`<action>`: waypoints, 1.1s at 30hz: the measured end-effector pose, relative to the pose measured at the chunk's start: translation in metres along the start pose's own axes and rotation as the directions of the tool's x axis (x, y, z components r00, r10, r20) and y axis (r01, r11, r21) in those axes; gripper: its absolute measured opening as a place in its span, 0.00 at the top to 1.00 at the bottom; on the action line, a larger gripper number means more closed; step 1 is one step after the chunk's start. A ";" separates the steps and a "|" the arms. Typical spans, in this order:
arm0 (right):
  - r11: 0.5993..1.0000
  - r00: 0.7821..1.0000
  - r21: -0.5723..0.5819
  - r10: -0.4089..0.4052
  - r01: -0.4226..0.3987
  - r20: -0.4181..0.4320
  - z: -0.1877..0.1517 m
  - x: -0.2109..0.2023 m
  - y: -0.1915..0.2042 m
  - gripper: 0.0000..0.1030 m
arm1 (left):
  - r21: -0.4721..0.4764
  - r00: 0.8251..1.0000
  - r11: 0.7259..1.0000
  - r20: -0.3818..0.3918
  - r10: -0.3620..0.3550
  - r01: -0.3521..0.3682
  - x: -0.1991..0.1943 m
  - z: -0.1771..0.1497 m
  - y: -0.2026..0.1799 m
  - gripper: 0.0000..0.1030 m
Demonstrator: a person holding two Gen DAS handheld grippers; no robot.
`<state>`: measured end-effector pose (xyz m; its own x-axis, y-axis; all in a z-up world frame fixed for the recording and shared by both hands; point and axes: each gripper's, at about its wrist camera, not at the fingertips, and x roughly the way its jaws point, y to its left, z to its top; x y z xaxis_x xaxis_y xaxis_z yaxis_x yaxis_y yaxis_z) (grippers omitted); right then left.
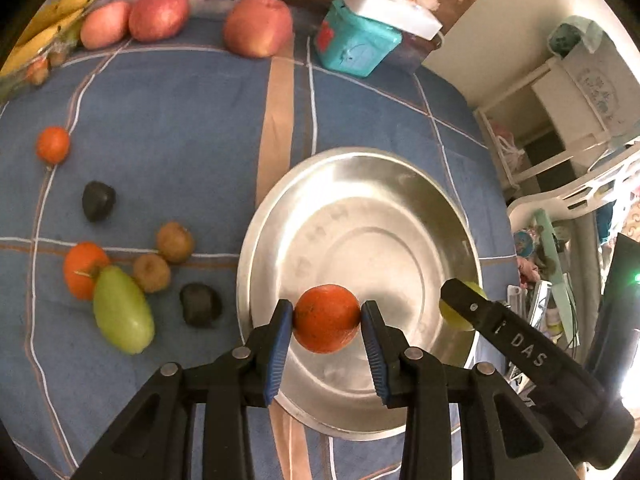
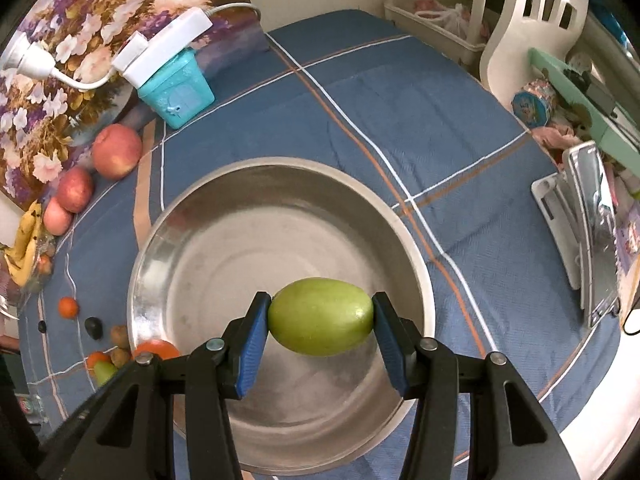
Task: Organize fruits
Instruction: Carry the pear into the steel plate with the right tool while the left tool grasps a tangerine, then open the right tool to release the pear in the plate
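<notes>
In the left wrist view my left gripper [image 1: 326, 314] is shut on a small orange fruit [image 1: 326, 320], held over the near side of a steel bowl [image 1: 260, 248]. My right gripper [image 2: 322, 322] is shut on a green oval fruit [image 2: 322, 316] above the same steel bowl [image 2: 160, 232], which has nothing lying in it. On the blue checked cloth to the left lie a green fruit [image 1: 123, 308], two oranges [image 1: 85, 270], two brown kiwis [image 1: 175, 242] and two dark fruits [image 1: 98, 201]. The right gripper's finger [image 1: 464, 300] also shows over the bowl's right rim.
Three red apples [image 1: 258, 26] and bananas [image 1: 48, 28] sit along the far edge by a floral picture. A teal box [image 1: 354, 44] with a white power strip on it stands behind the bowl. White shelving [image 2: 520, 20] and clutter crowd the right side past the table edge.
</notes>
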<state>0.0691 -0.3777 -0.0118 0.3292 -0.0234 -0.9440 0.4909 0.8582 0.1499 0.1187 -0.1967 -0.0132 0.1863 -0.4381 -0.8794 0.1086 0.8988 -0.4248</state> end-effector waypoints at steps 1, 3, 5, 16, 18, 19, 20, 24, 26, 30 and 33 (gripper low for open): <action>1.000 1.000 0.001 0.001 -0.001 -0.003 0.000 0.000 0.000 0.48 | -0.008 1.000 1.000 0.002 -0.005 0.005 0.000 0.001 0.001 0.59; 1.000 1.000 -0.002 -0.001 0.001 0.002 0.000 -0.001 0.002 0.48 | -0.012 1.000 1.000 0.006 -0.013 0.013 -0.004 0.001 0.001 0.51; 1.000 1.000 -0.011 -0.006 0.006 0.013 0.001 -0.005 0.005 0.48 | -0.010 1.000 1.000 0.012 -0.022 0.022 -0.010 0.000 0.001 0.49; 0.990 1.000 -0.144 0.004 -0.004 0.001 -0.015 -0.008 0.054 0.47 | -0.148 0.995 0.986 0.050 0.085 -0.077 -0.048 0.011 0.053 0.31; 0.982 1.000 -0.189 0.012 -0.013 -0.005 -0.021 -0.007 0.070 0.47 | -0.203 0.991 0.973 0.058 0.120 -0.106 -0.054 0.015 0.072 0.28; 0.978 1.000 -0.210 0.017 -0.017 -0.005 -0.024 -0.008 0.078 0.47 | -0.233 0.987 0.964 0.063 0.145 -0.127 -0.060 0.017 0.085 0.25; 0.974 1.000 -0.223 0.025 -0.025 -0.003 -0.028 -0.009 0.086 0.47 | -0.254 0.984 0.956 0.068 0.167 -0.145 -0.066 0.018 0.094 0.23; 0.959 0.997 -0.274 0.080 -0.076 0.003 -0.040 -0.015 0.116 0.33 | -0.328 0.962 0.920 0.093 0.257 -0.214 -0.092 0.021 0.133 0.15; 0.948 0.997 -0.308 0.083 -0.078 0.003 -0.045 -0.017 0.132 0.32 | -0.360 0.950 0.902 0.109 0.294 -0.238 -0.105 0.020 0.149 0.08; 0.931 0.993 -0.349 0.115 -0.103 0.016 -0.055 -0.019 0.157 0.12 | -0.412 0.927 0.874 0.150 0.343 -0.256 -0.129 0.016 0.177 0.00; 0.919 0.991 -0.378 0.133 -0.109 0.036 -0.059 -0.022 0.172 0.10 | -0.431 0.908 0.858 0.172 0.381 -0.279 -0.141 0.016 0.193 0.00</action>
<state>0.0982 -0.1991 0.0174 0.4203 0.0722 -0.9045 0.1107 0.9853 0.1301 0.1290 0.0385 0.0325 0.3783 -0.0583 -0.9238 -0.3794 0.9006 -0.2122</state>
